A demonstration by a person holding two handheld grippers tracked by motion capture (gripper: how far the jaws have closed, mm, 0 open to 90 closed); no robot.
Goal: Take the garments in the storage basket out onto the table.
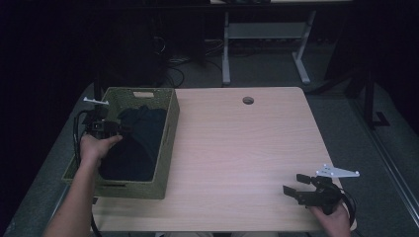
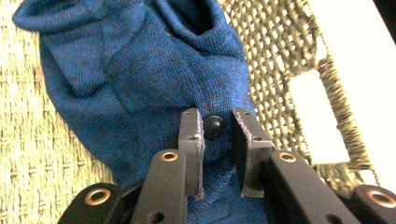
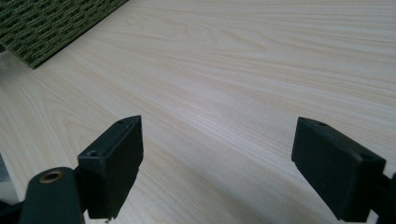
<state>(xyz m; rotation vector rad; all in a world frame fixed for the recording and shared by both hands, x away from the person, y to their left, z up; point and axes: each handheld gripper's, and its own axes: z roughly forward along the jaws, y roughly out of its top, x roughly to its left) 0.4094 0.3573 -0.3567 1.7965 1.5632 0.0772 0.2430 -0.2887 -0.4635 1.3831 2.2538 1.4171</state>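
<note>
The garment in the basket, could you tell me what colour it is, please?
The knitted garment is blue; the left gripper view shows it best.

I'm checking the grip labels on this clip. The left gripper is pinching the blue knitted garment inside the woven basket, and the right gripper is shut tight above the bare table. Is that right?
Not quite. The right gripper is open: the right gripper view shows its jaws standing wide apart over the bare table. The rest holds: the left gripper pinches the blue knitted garment inside the woven basket.
</note>
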